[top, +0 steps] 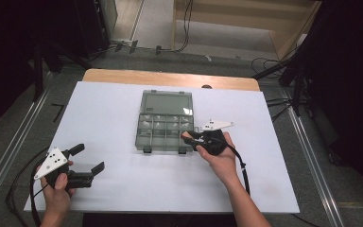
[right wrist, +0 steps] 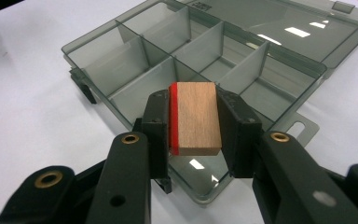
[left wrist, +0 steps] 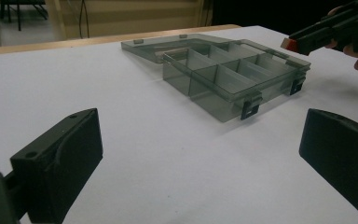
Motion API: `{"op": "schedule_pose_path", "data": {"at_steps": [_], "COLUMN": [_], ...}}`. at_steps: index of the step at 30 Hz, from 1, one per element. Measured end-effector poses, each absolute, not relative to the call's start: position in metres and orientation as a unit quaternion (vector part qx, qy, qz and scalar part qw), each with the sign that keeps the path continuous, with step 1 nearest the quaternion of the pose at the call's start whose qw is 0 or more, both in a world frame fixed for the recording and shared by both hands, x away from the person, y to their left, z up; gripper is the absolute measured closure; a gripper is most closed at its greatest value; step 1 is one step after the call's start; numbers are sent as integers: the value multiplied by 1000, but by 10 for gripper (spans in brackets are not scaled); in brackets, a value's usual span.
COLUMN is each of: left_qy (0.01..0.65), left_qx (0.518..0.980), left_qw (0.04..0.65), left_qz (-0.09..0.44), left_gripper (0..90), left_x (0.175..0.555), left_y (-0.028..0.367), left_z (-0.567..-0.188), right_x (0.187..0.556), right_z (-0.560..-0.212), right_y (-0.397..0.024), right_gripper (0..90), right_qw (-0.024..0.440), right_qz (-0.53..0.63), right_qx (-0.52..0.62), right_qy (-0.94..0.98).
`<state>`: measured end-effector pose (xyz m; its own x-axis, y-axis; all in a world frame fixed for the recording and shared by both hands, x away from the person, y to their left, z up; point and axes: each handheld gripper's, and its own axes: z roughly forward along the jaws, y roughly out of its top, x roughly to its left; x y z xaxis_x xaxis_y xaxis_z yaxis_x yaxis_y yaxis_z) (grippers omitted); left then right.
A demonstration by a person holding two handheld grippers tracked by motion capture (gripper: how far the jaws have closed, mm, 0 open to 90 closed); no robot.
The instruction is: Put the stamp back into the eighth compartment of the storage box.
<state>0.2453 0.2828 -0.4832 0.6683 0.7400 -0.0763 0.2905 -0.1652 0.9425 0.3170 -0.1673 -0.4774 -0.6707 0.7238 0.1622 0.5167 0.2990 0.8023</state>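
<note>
The right gripper has its fingers clamped on a wooden block with one red face, held over the near right corner of the open organizer box. Its lid lies flat behind. The left gripper, fingers apart, rests on the white table, well apart from the box

Matt bare-wood block, glossy smoky clear-plastic organizer box.
</note>
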Motion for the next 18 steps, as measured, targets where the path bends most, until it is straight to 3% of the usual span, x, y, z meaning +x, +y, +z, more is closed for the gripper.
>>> {"op": "schedule_pose_path", "data": {"at_steps": [18], "left_qy": [349], "left_qx": [735], "left_qw": [544], "left_qz": [208], "left_gripper": [0], "left_x": [245], "left_y": [282], "left_z": [-483], "right_x": [325], "right_z": [-487], "right_y": [-165], "right_gripper": [649], "right_qw": [119], "right_qz": [435], "right_qx": [400], "right_qy": [798]}}
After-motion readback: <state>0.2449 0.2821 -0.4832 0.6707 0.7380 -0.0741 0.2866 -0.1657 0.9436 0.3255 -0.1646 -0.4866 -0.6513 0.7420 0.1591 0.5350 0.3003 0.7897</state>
